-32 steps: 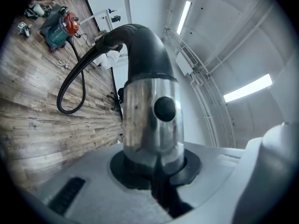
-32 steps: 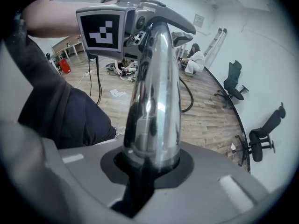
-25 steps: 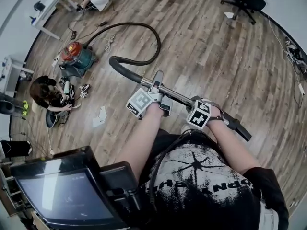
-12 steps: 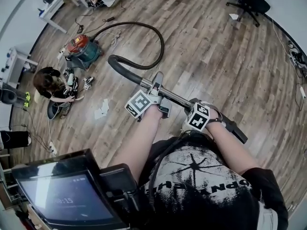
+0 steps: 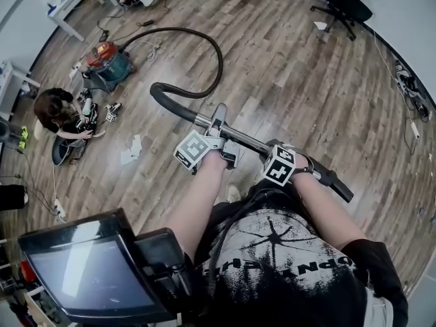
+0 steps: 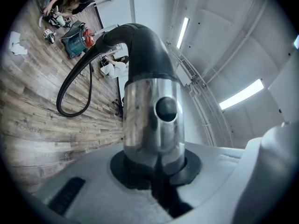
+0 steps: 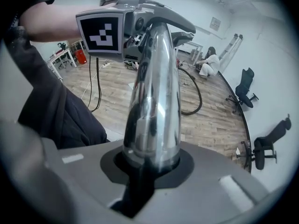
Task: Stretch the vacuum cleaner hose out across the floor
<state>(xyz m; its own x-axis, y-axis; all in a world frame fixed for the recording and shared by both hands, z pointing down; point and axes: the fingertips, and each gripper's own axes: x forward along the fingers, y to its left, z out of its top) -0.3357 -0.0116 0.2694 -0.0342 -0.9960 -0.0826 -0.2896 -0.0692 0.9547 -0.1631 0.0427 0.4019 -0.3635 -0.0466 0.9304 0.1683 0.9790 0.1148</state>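
Vacuum cleaner (image 5: 105, 65): on the floor (image 5: 306, 80), far left.
Hose (image 5: 219, 53): loops right from the vacuum cleaner, then back to the wand's left end.
Wand (image 5: 248, 140): level, above the floor, nearest.
Office chair (image 5: 344, 2): far right, beyond the hose.

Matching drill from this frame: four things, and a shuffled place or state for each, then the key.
Things:
1. vacuum cleaner
2. hose
3. metal tube
4. office chair

Place or state:
A. black, lies in a curve on the floor
B. top right of the head view, near the wall
C. clamped in the left gripper and the right gripper, off the floor
D. red and teal, on the floor at the head view's upper left

Pairs: 1-D, 2-A, 3-C, 4-B
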